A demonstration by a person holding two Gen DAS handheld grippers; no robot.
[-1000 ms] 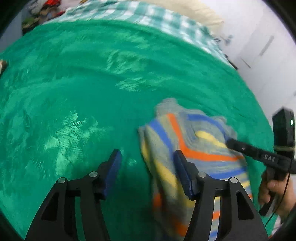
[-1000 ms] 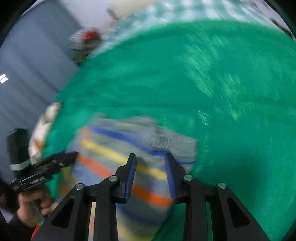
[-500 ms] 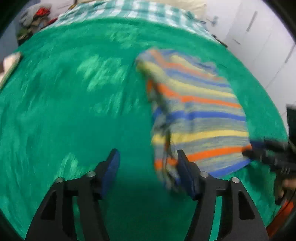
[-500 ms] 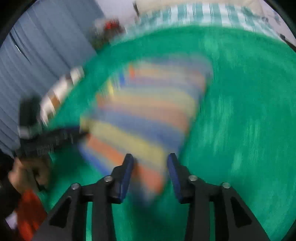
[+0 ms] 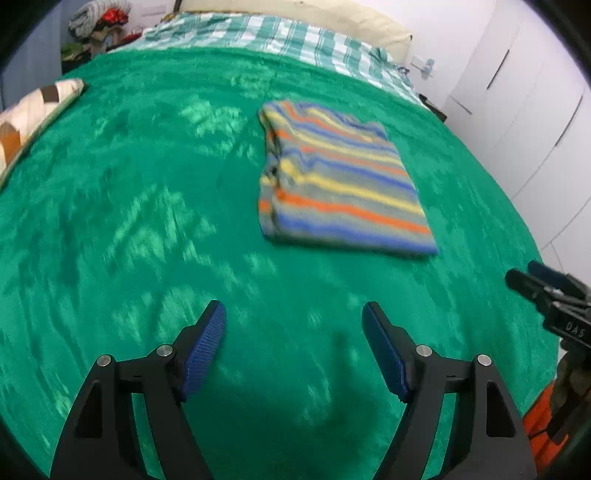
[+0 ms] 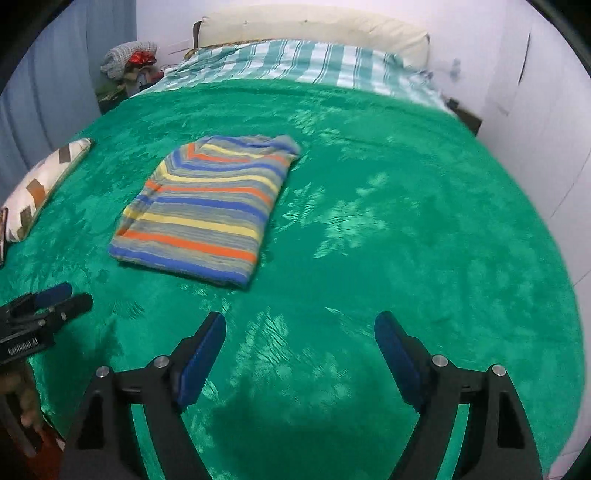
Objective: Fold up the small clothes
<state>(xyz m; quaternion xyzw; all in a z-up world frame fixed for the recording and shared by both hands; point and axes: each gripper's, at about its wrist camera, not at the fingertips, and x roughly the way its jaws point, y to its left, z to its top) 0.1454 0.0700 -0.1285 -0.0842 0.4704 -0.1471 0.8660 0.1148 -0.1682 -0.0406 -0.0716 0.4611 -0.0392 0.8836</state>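
A small striped garment point(image 5: 340, 181) in grey, blue, yellow and orange lies folded flat on the green blanket point(image 5: 147, 206). It also shows in the right wrist view point(image 6: 207, 210). My left gripper point(image 5: 293, 321) is open and empty, held back from the garment's near edge. My right gripper point(image 6: 299, 328) is open and empty, also back from the garment and to its right. The right gripper shows at the right edge of the left wrist view point(image 5: 543, 291). The left gripper shows at the left edge of the right wrist view point(image 6: 48, 306).
A patterned cushion point(image 6: 40, 184) lies at the blanket's left edge. A checked sheet point(image 6: 295, 62) and a cream pillow point(image 6: 314, 26) are at the bed's head. A heap of clothes point(image 6: 127, 61) sits in the far left corner. White cupboards point(image 5: 535, 110) stand to the right.
Both grippers let go of the garment and pulled back toward the near edge of the bed. The right gripper's jaws opened wide. The garment now lies flat and folded.
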